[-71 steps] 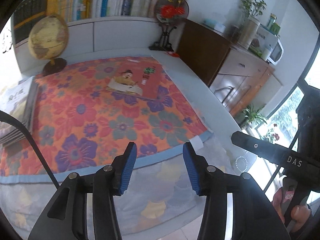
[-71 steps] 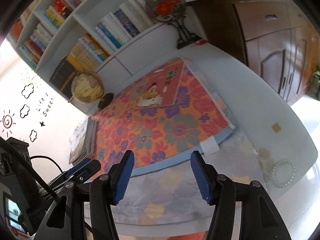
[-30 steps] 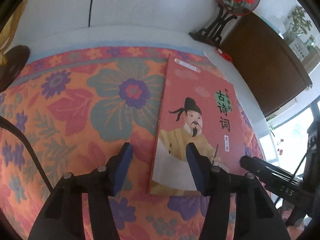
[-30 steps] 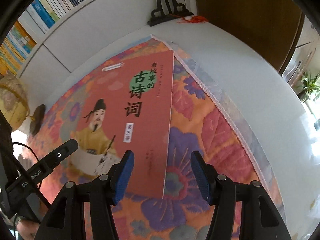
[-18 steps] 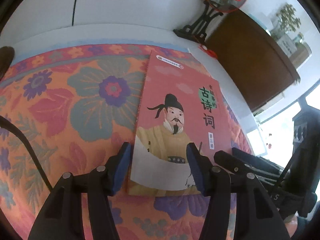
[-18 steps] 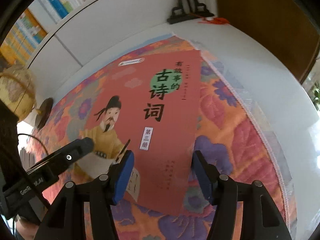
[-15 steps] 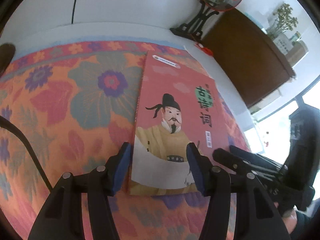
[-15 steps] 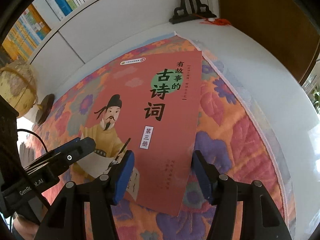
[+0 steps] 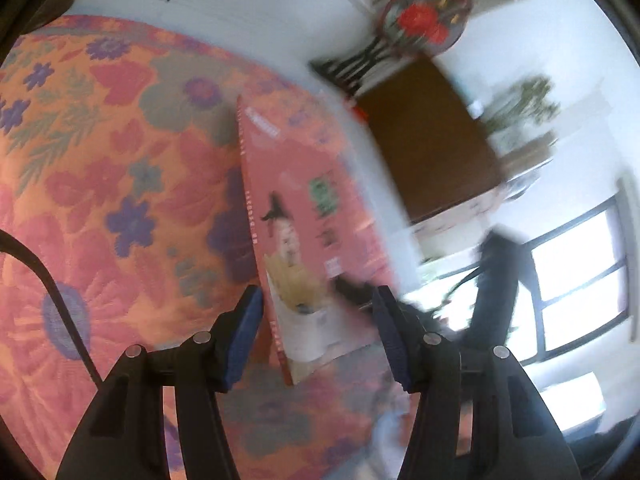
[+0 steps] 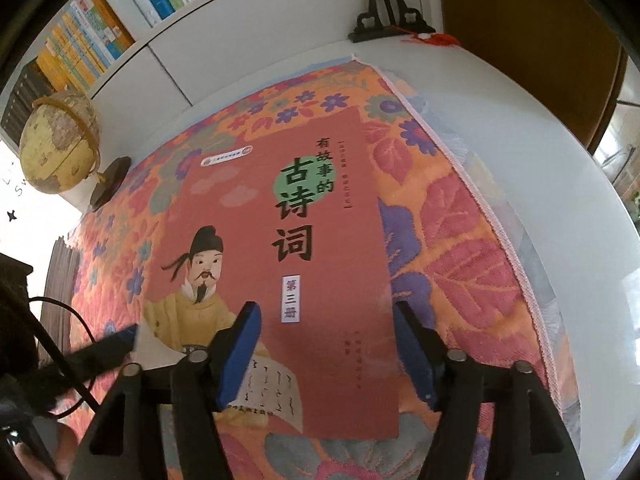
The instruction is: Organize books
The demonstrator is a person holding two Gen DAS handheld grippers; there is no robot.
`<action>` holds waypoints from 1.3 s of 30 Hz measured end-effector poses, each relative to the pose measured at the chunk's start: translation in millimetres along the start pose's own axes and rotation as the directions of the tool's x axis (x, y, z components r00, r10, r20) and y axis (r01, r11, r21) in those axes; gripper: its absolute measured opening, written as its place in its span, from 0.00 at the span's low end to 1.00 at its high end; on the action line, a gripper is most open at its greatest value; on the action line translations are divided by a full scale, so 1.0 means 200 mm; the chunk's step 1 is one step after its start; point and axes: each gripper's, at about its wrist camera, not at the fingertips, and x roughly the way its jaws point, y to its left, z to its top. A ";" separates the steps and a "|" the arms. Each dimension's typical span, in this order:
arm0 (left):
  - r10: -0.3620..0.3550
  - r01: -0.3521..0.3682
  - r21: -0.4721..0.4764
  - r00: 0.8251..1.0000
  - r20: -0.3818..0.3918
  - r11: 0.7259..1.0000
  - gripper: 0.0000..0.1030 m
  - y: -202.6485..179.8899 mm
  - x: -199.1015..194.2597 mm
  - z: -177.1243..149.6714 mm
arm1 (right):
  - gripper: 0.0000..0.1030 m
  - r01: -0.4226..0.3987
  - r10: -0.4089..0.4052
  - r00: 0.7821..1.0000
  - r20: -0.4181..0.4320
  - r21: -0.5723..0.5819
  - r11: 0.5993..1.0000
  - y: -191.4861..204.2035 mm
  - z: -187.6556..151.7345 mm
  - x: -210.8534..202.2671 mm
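floral cloth [image 10: 460,240] under red book [image 10: 320,240] (flat)

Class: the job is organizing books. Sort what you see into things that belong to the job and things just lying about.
Job: red book; shelved books; left gripper; right gripper, jaws opening.

Lying about: globe; floral cloth; fan stand; cabinet.
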 end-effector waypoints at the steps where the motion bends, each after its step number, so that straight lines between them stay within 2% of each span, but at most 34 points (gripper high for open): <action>1: -0.025 0.025 -0.004 1.000 0.010 1.000 0.50 -0.03 -0.01 0.01 | 0.72 -0.005 0.005 1.000 0.001 -0.008 1.000 0.01 0.00 0.00; 3: -0.026 0.025 0.017 1.000 0.017 1.000 0.50 -0.10 0.00 0.03 | 0.73 -0.042 0.042 0.999 0.001 -0.013 0.999 -0.01 -0.01 -0.01; 5: 0.006 -0.006 0.057 1.000 0.010 0.998 0.50 -0.15 0.04 0.05 | 0.73 -0.097 0.097 0.995 -0.002 0.007 0.995 -0.05 0.00 -0.01; 6: 0.049 -0.049 0.076 0.999 0.000 0.996 0.50 -0.16 0.08 0.06 | 0.73 -0.131 0.131 0.991 -0.003 0.032 0.991 -0.08 0.00 -0.02; 8: 0.144 -0.140 0.094 0.989 -0.035 0.986 0.37 -0.13 0.17 0.04 | 0.72 -0.189 0.190 0.982 -0.006 0.090 0.978 -0.14 0.02 -0.02; 11: 0.238 -0.231 0.087 0.968 -0.082 0.969 0.34 -0.07 0.32 0.01 | 0.72 -0.230 0.234 0.972 -0.012 0.143 0.963 -0.17 0.03 -0.02; 12: 0.233 -0.228 0.074 0.969 -0.083 0.971 0.33 -0.07 0.36 0.00 | 0.72 -0.235 0.240 0.971 -0.017 0.154 0.960 -0.17 0.04 -0.02; 14: 0.154 -0.153 0.020 0.985 -0.077 0.988 0.25 -0.09 0.38 0.01 | 0.72 -0.247 0.256 0.966 -0.034 0.174 0.953 -0.18 0.05 -0.02; 16: 0.049 -0.053 -0.059 0.997 -0.063 0.997 0.21 -0.08 0.36 0.03 | 0.73 -0.264 0.275 0.961 -0.028 0.203 0.943 -0.21 0.07 -0.04; 17: -0.025 0.019 -0.112 0.998 -0.053 0.994 0.19 -0.06 0.34 0.04 | 0.75 -0.297 0.308 0.951 -0.012 0.232 0.926 -0.25 0.08 -0.06; 19: -0.175 0.167 -0.210 0.984 -0.019 0.963 0.20 -0.05 0.31 0.06 | 0.76 -0.351 0.370 0.929 -0.003 0.306 0.885 -0.34 0.08 -0.07; 20: -0.196 0.189 -0.222 0.980 -0.012 0.956 0.20 -0.06 0.29 0.06 | 0.80 -0.369 0.400 0.916 -0.013 0.358 0.858 -0.39 0.07 -0.06; 22: -0.197 0.193 -0.206 0.980 0.003 0.959 0.20 -0.10 0.28 0.08 | 0.83 -0.438 0.488 0.873 0.011 0.459 0.773 -0.47 0.03 -0.03; 23: -0.198 0.194 -0.206 0.980 -0.001 0.959 0.20 -0.11 0.29 0.09 | 0.83 -0.475 0.534 0.845 0.033 0.505 0.721 -0.51 0.01 -0.02; 24: -0.197 0.191 -0.212 0.980 -0.009 0.958 0.20 -0.10 0.29 0.09 | 0.79 -0.503 0.562 0.825 0.057 0.527 0.685 -0.53 0.00 -0.01; 25: -0.169 0.160 -0.210 0.985 -0.027 0.965 0.20 -0.10 0.29 0.09 | 0.73 -0.532 0.584 0.807 0.088 0.536 0.655 -0.54 -0.01 -0.01; 27: -0.049 0.037 -0.159 0.996 -0.072 0.987 0.20 -0.12 0.32 0.09 | 0.41 -0.555 0.606 0.790 0.094 0.530 0.641 -0.52 0.00 -0.01; 28: 0.043 -0.054 -0.121 0.995 -0.095 0.991 0.20 -0.14 0.33 0.08 | 0.35 -0.556 0.605 0.793 0.080 0.503 0.662 -0.49 0.02 -0.01; 29: 0.129 -0.140 -0.094 0.985 -0.119 0.986 0.23 -0.14 0.34 0.06 | 0.30 -0.542 0.586 0.808 0.061 0.466 0.700 -0.46 0.03 -0.03; 30: 0.183 -0.195 -0.080 0.974 -0.132 0.978 0.23 -0.14 0.34 0.05 | 0.29 -0.513 0.551 0.834 0.034 0.414 0.752 -0.41 0.05 -0.05; 32: 0.319 -0.327 -0.029 0.935 -0.158 0.945 0.36 -0.14 0.36 0.03 | 0.28 -0.418 0.438 0.899 -0.029 0.249 0.874 -0.28 0.07 -0.09; 33: 0.385 -0.388 0.010 0.908 -0.165 0.921 0.36 -0.15 0.35 0.01 | 0.28 -0.375 0.389 0.919 -0.059 0.169 0.911 -0.20 0.07 -0.10; 34: 0.425 -0.424 0.040 0.889 -0.171 0.905 0.36 -0.15 0.35 -0.01 | 0.28 -0.354 0.364 0.928 -0.077 0.119 0.928 -0.15 0.06 -0.10; 35: 0.448 -0.446 0.053 0.877 -0.173 0.893 0.36 -0.16 0.35 -0.02 | 0.28 -0.336 0.341 0.936 -0.092 0.067 0.940 -0.09 0.05 -0.10; 39: 0.509 -0.494 0.134 0.853 -0.118 0.859 0.36 -0.22 0.30 -0.05 | 0.28 -0.257 0.250 0.964 -0.091 -0.078 0.963 0.04 0.02 -0.11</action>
